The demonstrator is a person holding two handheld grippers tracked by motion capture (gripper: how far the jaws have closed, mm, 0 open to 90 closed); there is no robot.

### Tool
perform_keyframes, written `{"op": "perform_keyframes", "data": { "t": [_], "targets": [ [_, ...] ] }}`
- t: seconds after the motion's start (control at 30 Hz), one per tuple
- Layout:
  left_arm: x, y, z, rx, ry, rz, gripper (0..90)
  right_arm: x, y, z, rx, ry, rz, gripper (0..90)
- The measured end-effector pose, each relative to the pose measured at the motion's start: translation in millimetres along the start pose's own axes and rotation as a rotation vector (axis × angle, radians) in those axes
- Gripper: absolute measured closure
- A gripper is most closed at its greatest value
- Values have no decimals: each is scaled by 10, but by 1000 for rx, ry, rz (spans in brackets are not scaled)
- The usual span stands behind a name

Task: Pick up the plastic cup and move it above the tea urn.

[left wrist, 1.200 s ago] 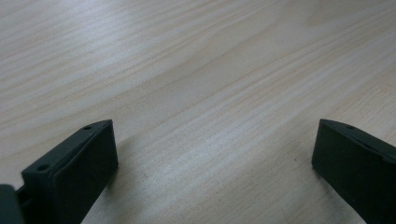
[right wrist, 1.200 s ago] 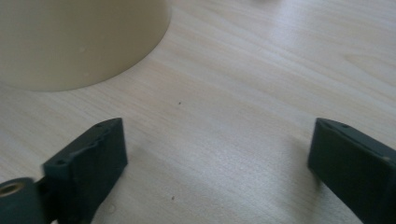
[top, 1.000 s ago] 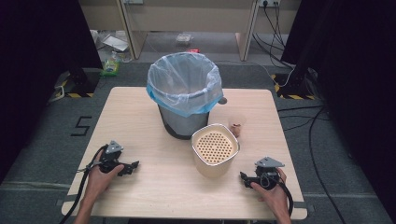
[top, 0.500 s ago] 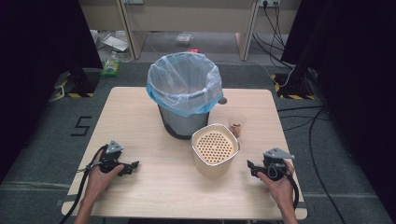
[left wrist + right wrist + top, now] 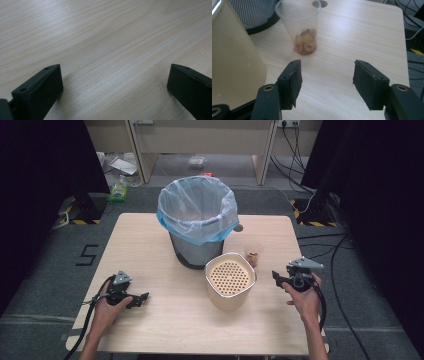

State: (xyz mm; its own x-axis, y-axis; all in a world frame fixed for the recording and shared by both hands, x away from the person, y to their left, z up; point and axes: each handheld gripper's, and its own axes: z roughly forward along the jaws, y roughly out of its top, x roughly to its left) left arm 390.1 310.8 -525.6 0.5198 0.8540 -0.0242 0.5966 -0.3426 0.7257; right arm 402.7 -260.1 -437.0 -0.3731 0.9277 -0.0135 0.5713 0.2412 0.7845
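Wooden table (image 5: pixel 150 250) bears a lined bin (image 5: pixel 197 220) centre-far. Right gripper view resolves food scraps in the clear cup (image 5: pixel 302 27). Right gripper (image 5: pixel 325 82), raised at right and aimed at the cup, has been closing, empty. Left gripper (image 5: pixel 112 87) rests near-left, wide, empty.

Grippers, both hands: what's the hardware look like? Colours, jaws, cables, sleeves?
Both are black handheld units. The left gripper and right gripper each carry a grey three-cornered plate on top and trail a black cable along the forearm. The jaws are blocky black pads with small screw holes; brass-coloured eyelets show behind the right pair. Forearms are bare, no sleeves visible.
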Motion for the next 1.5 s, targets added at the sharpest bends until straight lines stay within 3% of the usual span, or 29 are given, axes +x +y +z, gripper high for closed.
{"op": "perform_keyframes", "data": {
  "t": [0.2,0.37,0.73,0.87,1.03,1.2,1.5],
  "targets": [
    [-1,1,-2,2,0,0,0,-33,261,88,12,-2,-11,417],
    [-1,1,-1,2,0,0,0,-45,451,139,16,9,8,428],
    [-1,0,-1,2,0,0,0,-80,713,292,6,30,40,497],
    [-1,1,-1,2,0,0,0,-56,820,381,22,13,21,516],
    [-1,1,-2,2,0,0,0,-22,902,479,25,10,12,541],
    [-1,1,-1,2,0,0,0,49,955,677,73,3,-19,570],
    [-1,0,-1,1,0,0,0,99,930,880,132,0,-43,621]
  ]
}}
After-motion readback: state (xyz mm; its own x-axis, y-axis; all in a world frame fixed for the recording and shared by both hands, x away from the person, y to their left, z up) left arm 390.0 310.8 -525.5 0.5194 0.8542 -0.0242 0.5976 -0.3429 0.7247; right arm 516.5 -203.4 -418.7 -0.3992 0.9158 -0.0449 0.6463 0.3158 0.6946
